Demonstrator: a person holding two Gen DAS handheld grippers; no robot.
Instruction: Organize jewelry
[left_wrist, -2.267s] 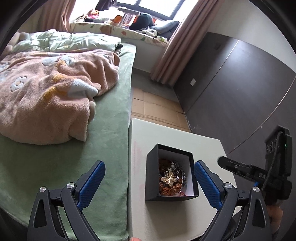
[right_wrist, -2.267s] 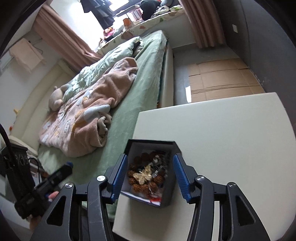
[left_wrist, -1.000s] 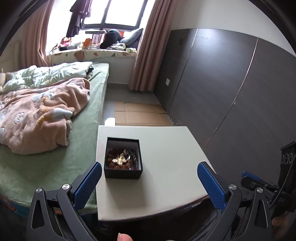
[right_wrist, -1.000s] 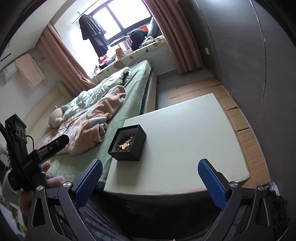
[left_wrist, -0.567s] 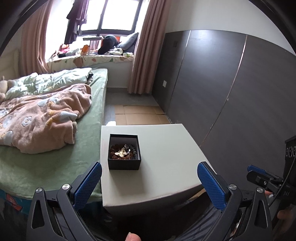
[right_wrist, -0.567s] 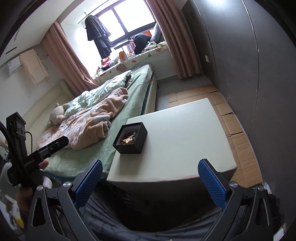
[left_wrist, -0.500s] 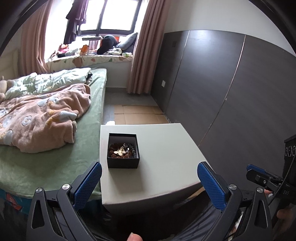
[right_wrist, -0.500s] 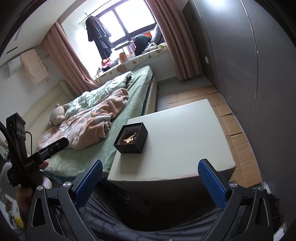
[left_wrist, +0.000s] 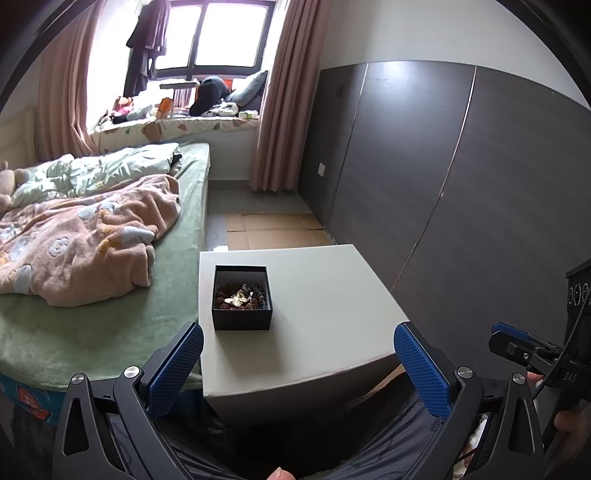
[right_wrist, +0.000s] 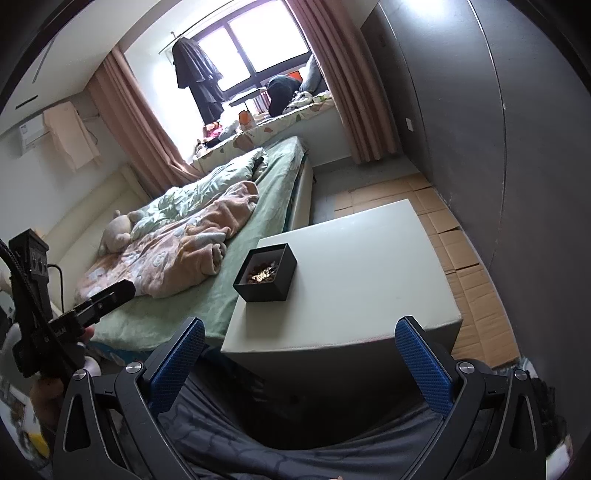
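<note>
Black card box: the jewelry box (left_wrist: 242, 297) stands lidless on the pale tabletop (left_wrist: 325, 306), close to the edge that runs along the bed (left_wrist: 110, 317) and nearer the near corner on that side than the far one.
Contents: a heap of brown beads and a gold butterfly-like piece (left_wrist: 239, 296) lies inside; nothing lies loose on the tabletop.
Left gripper (left_wrist: 299, 373): jaws spread wide, empty, now level with the near edge of the tabletop and well apart from the box.
Right gripper (right_wrist: 300, 371): jaws spread wide, empty; 2.3 s ago its blue pads straddled the box, and it now hangs back below the near edge.
Change: both tools have withdrawn from close over the box to a distant, higher view; the box keeps its place.
Meaning for task: judged as complete or paused, since all pieces sit in the box and neither tool carries anything.
Person: dark trousers (right_wrist: 258, 435) show under both tools.
</note>
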